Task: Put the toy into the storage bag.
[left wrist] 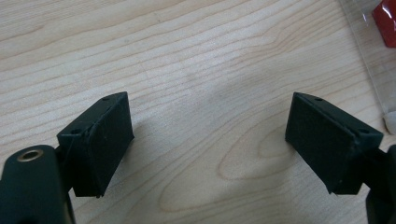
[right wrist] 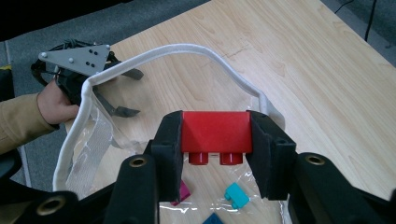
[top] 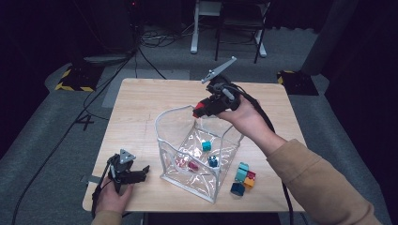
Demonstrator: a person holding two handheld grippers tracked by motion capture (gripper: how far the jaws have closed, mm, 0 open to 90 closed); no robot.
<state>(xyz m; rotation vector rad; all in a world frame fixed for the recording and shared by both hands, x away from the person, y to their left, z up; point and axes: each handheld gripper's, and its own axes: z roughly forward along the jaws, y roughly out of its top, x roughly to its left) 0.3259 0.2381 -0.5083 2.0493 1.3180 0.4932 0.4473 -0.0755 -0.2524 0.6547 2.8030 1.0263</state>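
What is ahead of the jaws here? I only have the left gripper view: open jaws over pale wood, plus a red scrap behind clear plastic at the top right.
Observer: That plastic is the clear plastic bag with a white rim, standing open mid-table.
Operator: Where is the other hand-held gripper?
Observer: The right hand-held gripper is above the bag's opening, shut on a red plastic building brick.
Operator: Anything already in the bag?
Observer: Yes, several small bricks on its bottom, among them a teal brick and a red one.
Operator: Any left outside?
Observer: A small pile of coloured bricks lies on the wooden table by the bag's right side.
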